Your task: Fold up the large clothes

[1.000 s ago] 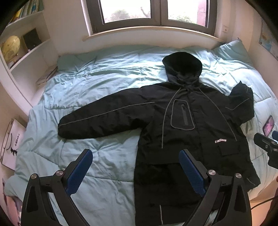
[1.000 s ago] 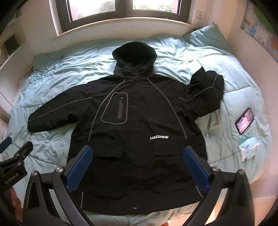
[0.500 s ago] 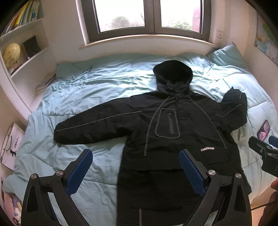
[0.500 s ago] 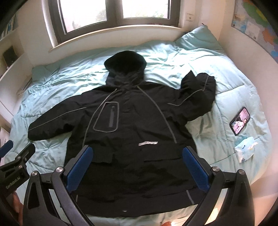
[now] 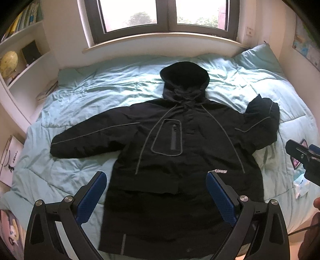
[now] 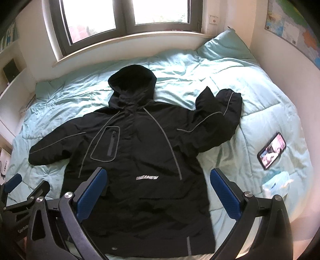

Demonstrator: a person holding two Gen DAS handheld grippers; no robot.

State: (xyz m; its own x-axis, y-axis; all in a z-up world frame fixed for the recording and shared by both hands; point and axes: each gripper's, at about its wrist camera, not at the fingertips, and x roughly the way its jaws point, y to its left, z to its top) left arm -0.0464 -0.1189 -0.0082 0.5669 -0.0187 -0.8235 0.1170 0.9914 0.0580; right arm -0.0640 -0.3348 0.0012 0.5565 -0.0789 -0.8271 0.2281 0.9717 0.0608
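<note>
A large black hooded jacket [image 5: 180, 160] lies flat, front up, on a light blue duvet [image 5: 100, 96], hood toward the window. It also shows in the right wrist view [image 6: 140, 160]. One sleeve stretches out to the left [image 5: 90, 138]; the other is bent upward at the right [image 6: 220, 116]. My left gripper [image 5: 156, 198] is open and empty, held above the jacket's hem. My right gripper [image 6: 158, 194] is open and empty, above the jacket's lower front.
A phone [image 6: 272, 151] and a tissue pack [image 6: 278, 184] lie on the duvet right of the jacket. A pillow [image 6: 224, 46] sits at the back right. Shelves with a globe [image 5: 9, 62] stand at the left. Walls and a window [image 5: 160, 16] enclose the bed.
Both grippers have pulled back and tilted up, so the jacket sits lower and farther in both views. The jacket has not moved. Both grippers stay open.
</note>
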